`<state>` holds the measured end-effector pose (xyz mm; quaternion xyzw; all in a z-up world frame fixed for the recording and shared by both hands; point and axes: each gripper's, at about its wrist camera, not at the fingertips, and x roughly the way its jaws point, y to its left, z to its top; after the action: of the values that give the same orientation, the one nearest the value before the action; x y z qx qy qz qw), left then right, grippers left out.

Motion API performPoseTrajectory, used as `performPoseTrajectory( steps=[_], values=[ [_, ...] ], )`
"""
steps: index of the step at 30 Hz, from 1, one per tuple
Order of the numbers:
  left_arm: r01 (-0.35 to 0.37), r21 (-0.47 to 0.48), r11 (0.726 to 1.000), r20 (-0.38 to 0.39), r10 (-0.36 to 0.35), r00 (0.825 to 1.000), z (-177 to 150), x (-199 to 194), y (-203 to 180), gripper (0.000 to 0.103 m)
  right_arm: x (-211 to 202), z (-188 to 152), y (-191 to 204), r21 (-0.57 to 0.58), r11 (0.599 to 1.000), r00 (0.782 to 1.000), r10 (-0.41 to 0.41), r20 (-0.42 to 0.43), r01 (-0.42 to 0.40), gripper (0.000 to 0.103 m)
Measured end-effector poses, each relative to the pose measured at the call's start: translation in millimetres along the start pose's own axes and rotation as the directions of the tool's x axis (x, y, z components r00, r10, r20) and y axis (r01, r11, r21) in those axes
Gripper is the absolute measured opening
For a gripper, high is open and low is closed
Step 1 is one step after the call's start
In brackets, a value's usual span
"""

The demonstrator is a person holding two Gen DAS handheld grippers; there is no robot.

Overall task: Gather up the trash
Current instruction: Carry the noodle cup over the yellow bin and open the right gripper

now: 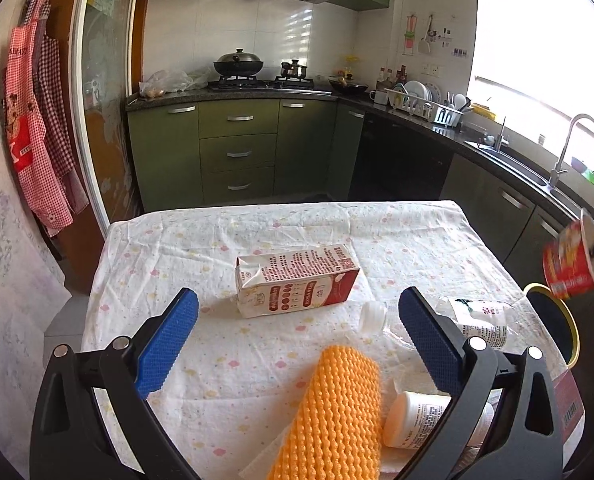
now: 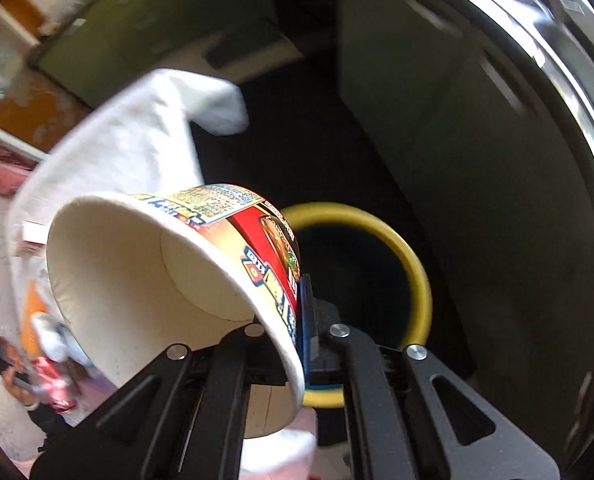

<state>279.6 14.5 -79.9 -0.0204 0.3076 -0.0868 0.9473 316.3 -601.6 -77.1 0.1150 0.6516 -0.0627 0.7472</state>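
My right gripper (image 2: 300, 328) is shut on the wall of an empty red-and-white noodle cup (image 2: 157, 280), one pad inside and one outside. The cup tilts above a dark bin with a yellow rim (image 2: 415, 268). In the left wrist view the same cup (image 1: 573, 268) hangs past the table's right edge, over the bin (image 1: 571, 320). My left gripper (image 1: 299, 300) stands open above the table, holding nothing. Ahead of it a red-and-white milk carton (image 1: 297, 280) lies on its side. A clear plastic bottle (image 1: 477, 320) lies to the right.
An orange knitted piece (image 1: 337, 412) and a small white jar (image 1: 417, 420) lie near the table's front. A flowered white cloth (image 1: 177, 248) covers the table. Green cabinets (image 1: 237, 152) stand behind, and a counter with a sink and faucet (image 1: 573, 148) runs along the right.
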Motion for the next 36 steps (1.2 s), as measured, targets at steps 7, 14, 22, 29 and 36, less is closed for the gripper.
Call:
performPoseTrajectory(
  steps=[7, 14, 22, 29, 36],
  values=[
    [0.005, 0.021, 1.0, -0.013, -0.005, 1.0, -1.7, 4.3, -7.5, 0.099, 79.0, -8.3, -52.0, 0.113, 0.993, 0.991, 0.047, -0.122, -0.033, 0.004],
    [0.006, 0.043, 0.999, -0.046, -0.004, 0.999, -5.7, 15.0, -11.1, 0.099, 109.8, 12.0, -42.4, 0.113, 0.994, 0.988, 0.009, -0.151, 0.009, 0.037],
    [-0.016, 0.057, 0.998, -0.066, 0.019, 0.998, -4.8, 17.4, -13.1, 0.099, 100.7, -4.5, -15.8, 0.034, 0.998, 0.998, 0.05, -0.049, -0.049, 0.037],
    [0.123, 0.085, 0.989, -0.175, -0.107, 0.979, 1.8, 20.3, -25.4, 0.099, 84.5, -27.1, 26.7, -0.075, 0.992, 0.995, 0.101, -0.009, -0.101, 0.038],
    [0.232, 0.108, 0.967, -0.219, -0.204, 0.954, 2.0, -5.8, -48.1, 0.099, 70.8, -50.2, 70.5, -0.227, 0.958, 0.982, 0.186, 0.027, -0.175, 0.039]
  ],
)
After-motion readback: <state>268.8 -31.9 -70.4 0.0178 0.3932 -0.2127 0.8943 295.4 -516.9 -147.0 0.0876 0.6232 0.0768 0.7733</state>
